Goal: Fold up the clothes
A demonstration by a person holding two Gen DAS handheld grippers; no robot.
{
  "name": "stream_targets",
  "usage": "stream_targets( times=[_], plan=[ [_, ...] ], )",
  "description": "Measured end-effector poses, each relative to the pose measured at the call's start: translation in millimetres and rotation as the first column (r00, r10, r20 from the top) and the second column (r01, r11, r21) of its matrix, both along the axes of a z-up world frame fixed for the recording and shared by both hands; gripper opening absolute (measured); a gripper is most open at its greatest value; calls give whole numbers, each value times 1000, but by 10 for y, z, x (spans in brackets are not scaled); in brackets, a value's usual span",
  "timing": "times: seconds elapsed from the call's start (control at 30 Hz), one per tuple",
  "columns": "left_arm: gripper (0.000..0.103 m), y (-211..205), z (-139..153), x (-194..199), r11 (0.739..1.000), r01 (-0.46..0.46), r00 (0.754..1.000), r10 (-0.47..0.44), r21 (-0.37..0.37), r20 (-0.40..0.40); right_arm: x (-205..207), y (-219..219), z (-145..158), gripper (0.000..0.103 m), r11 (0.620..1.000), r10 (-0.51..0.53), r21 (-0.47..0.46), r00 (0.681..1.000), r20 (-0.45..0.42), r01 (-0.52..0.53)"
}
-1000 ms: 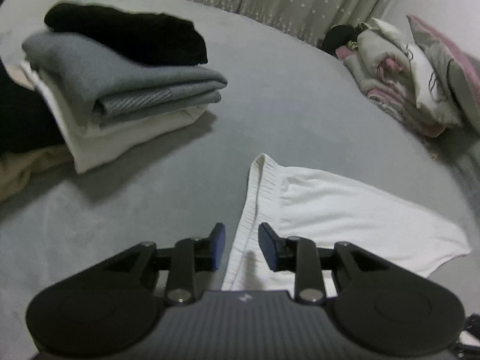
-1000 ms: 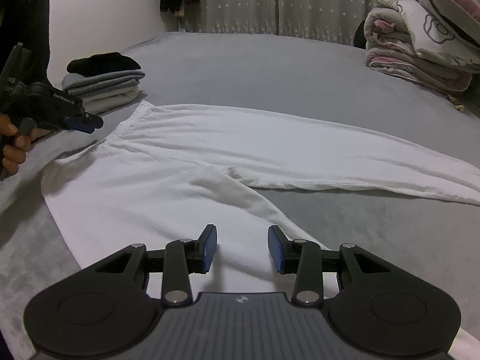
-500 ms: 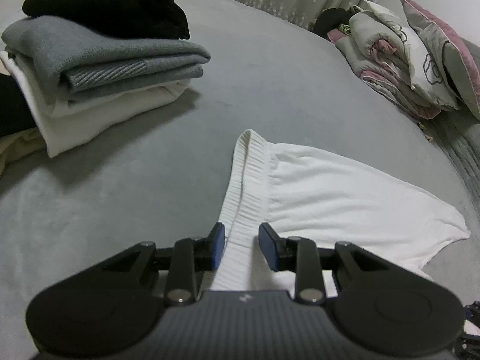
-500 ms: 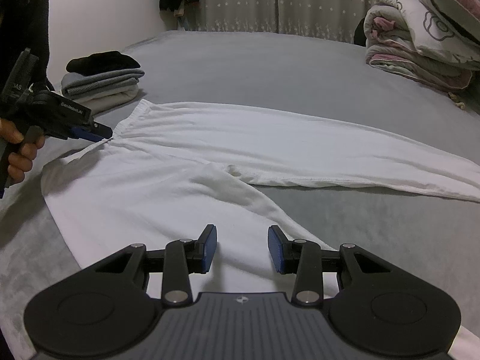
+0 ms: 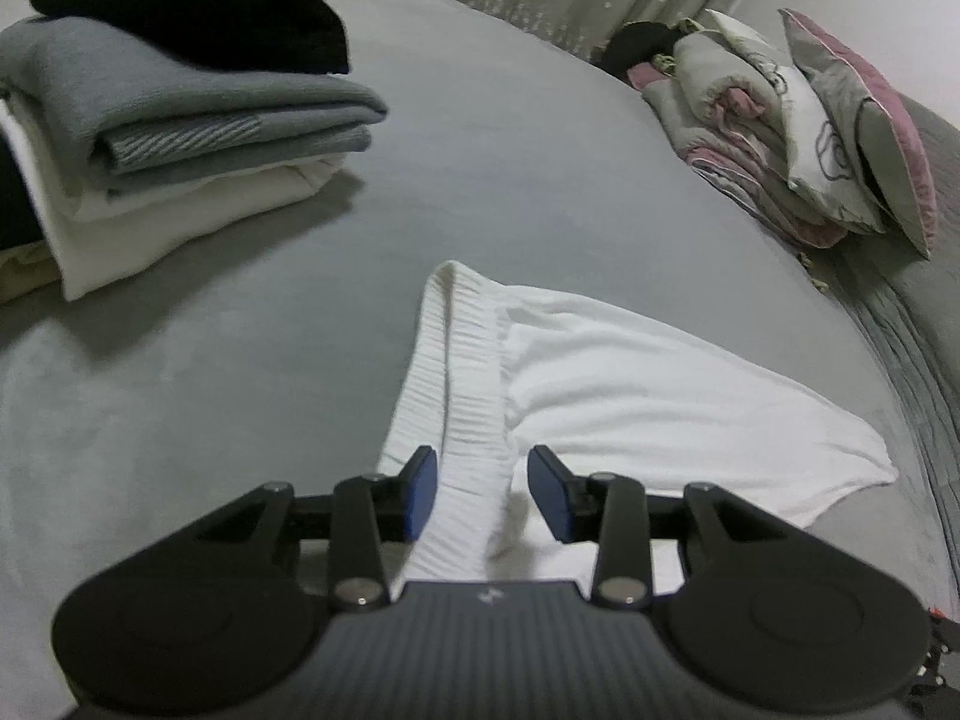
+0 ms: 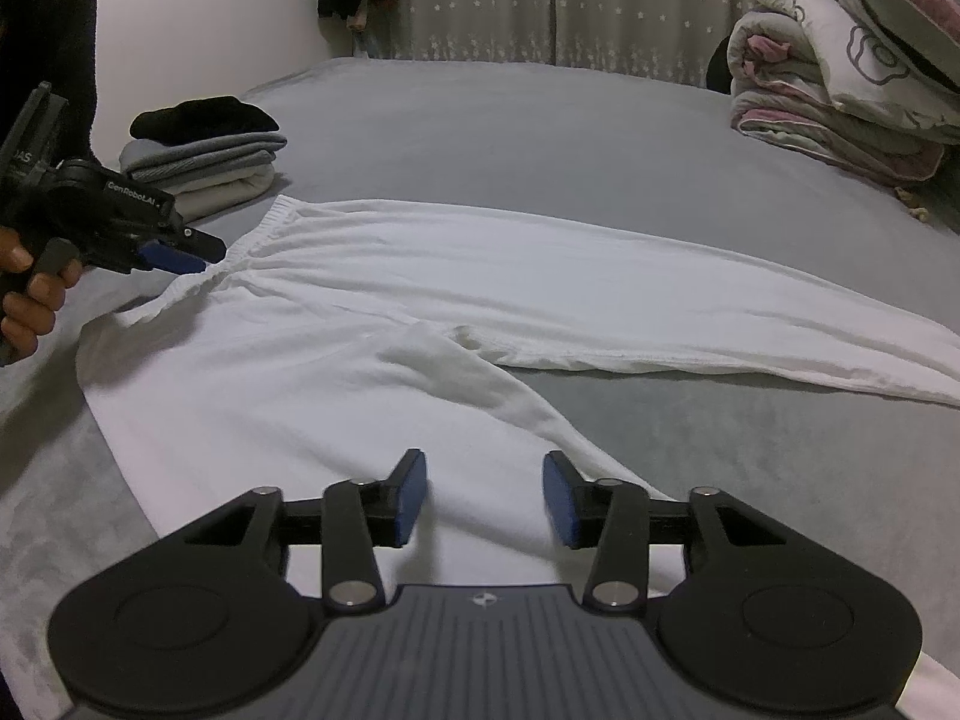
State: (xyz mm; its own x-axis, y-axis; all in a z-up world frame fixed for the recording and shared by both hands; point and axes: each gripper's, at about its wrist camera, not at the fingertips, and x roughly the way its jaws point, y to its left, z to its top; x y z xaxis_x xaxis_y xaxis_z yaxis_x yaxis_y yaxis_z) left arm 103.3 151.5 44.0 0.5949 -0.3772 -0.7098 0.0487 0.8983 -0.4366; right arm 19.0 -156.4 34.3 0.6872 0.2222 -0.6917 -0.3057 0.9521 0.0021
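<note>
1. Two grippers are in view over a pair of white trousers point(image 6: 420, 300) spread flat on a grey bed point(image 6: 540, 132).
2. Right gripper point(image 6: 485, 501): its jaws have just been opening; the blue pads stand apart above the nearer trouser leg, and no cloth is pinched between them.
3. Left gripper point(image 5: 483, 495): its jaws have just been opening. The ribbed waistband point(image 5: 474, 396) runs up between the pads with a gap on the right side; the pads do not press it. From the right wrist view the same gripper sits at the waistband's edge, held in a person's hand point(image 6: 30, 300).
4. The trousers lie with the waistband towards the left side of the bed and the two legs splayed, the farther leg reaching towards the right edge.
5. Just beyond the waistband stands a stack of folded clothes point(image 5: 180, 120): white at the bottom, grey in the middle, black on top.
6. Farther off, at the far right, lies a rolled quilt point(image 6: 828, 102) with pillows.
7. Spotted curtains point(image 6: 570, 0) hang behind the bed.
</note>
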Motion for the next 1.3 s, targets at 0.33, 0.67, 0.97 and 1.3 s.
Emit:
stream_targets(
  times=[0.33,0.67,0.97,1.3],
  plan=[
    [34,4,-45,33,1000,-18,1000,18,-13,-21,1,12,21,46,1000,-4,6,1000,4,4],
    [32,60,-12,-15,999,-38,997,39,18,-72,5,0,27,46,1000,-4,10,1000,5,4],
    [29,103,-27,-29,999,-22,996,18,-37,-88,15,-3,24,46,1000,1,10,1000,3,-1],
    [15,71,-46,-11,998,-16,996,10,-65,-84,11,9,14,46,1000,2,11,1000,5,-2]
  ],
)
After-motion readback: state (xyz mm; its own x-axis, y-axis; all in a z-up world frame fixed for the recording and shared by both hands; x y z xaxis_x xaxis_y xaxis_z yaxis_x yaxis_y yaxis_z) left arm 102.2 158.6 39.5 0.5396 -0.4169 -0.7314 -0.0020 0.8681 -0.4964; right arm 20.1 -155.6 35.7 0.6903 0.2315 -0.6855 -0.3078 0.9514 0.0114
